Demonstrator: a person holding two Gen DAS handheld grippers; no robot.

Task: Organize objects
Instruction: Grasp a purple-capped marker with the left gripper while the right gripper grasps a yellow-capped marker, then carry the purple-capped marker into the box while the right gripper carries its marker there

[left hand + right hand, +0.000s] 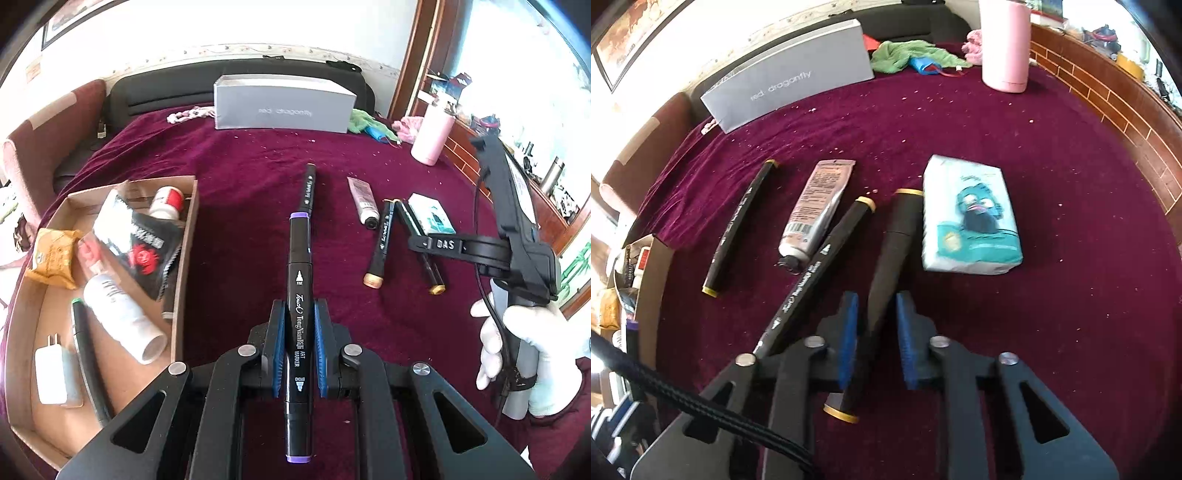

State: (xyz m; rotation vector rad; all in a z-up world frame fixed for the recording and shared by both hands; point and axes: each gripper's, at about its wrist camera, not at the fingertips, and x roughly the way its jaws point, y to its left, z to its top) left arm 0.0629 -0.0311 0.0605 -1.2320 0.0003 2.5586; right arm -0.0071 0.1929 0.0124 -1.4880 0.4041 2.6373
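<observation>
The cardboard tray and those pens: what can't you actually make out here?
- Tray: right view shows only a sliver at the left edge; its near corner runs behind the left gripper in the left view.
- Yellow-capped pen between the right gripper pads: blurred, label unreadable.
- Lettering on the tube: too small.

Purple-capped marker [299, 332], yellow-capped marker [886, 266]

An open brown cardboard box [184, 258] sits left on the maroon-clothed worktop [240, 177]; a grey rectangular carton [284, 107] stands far; a teal-printed white tissue pack [971, 218] lies right.
</observation>
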